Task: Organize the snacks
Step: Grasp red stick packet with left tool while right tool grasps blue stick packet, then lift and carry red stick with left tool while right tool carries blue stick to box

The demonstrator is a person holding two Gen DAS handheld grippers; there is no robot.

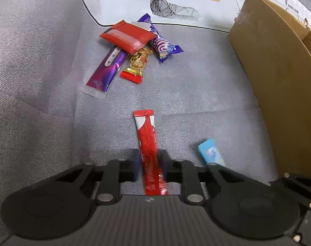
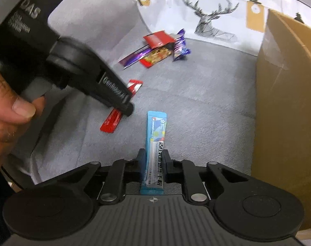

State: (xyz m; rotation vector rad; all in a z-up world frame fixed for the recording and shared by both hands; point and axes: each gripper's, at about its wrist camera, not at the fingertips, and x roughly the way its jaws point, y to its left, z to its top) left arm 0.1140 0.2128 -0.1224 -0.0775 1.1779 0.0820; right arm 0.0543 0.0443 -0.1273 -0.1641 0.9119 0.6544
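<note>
My left gripper (image 1: 149, 160) is shut on a long red stick sachet (image 1: 148, 137) that lies along the grey cushion. My right gripper (image 2: 154, 160) is shut on a light blue stick sachet (image 2: 156, 135); its tip also shows in the left wrist view (image 1: 209, 150). The right wrist view shows the left gripper (image 2: 128, 106) from the side, over the red sachet (image 2: 112, 121). A pile of snacks lies farther back: a red packet (image 1: 127, 35), a purple stick (image 1: 106, 69), a gold-and-red candy (image 1: 137, 64) and a purple lollipop wrapper (image 1: 161, 43).
A brown cardboard box (image 1: 278, 78) stands at the right, also in the right wrist view (image 2: 288, 102). A white cushion with a deer print (image 1: 165, 4) lies at the back. A hand (image 2: 5, 110) holds the left gripper's handle.
</note>
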